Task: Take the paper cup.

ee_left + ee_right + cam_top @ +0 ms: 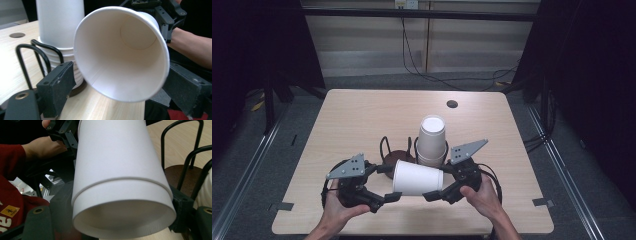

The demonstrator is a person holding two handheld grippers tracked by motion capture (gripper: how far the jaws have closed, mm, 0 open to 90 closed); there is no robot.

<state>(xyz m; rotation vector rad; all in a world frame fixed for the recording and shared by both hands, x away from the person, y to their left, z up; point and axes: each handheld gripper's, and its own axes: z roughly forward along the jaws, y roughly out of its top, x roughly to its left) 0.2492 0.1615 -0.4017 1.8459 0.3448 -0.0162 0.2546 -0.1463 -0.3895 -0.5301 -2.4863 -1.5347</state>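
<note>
A white paper cup (417,178) lies level just above the table between my two grippers, its open mouth (120,52) toward the left one and its base (125,220) toward the right one. My right gripper (435,182) is shut on the cup's base end, a jaw on either side. My left gripper (387,183) stands open around the mouth end, with its pads (60,82) beside the rim and not pressing on it. An upside-down stack of white cups (432,140) sits in a black wire holder (385,147) just behind the held cup.
The wire holder has a round brown base (401,156) and stands mid-table, close behind both grippers. A dark round hole (452,104) is in the wooden tabletop (357,120) farther back. Cables lie on the floor beyond the table.
</note>
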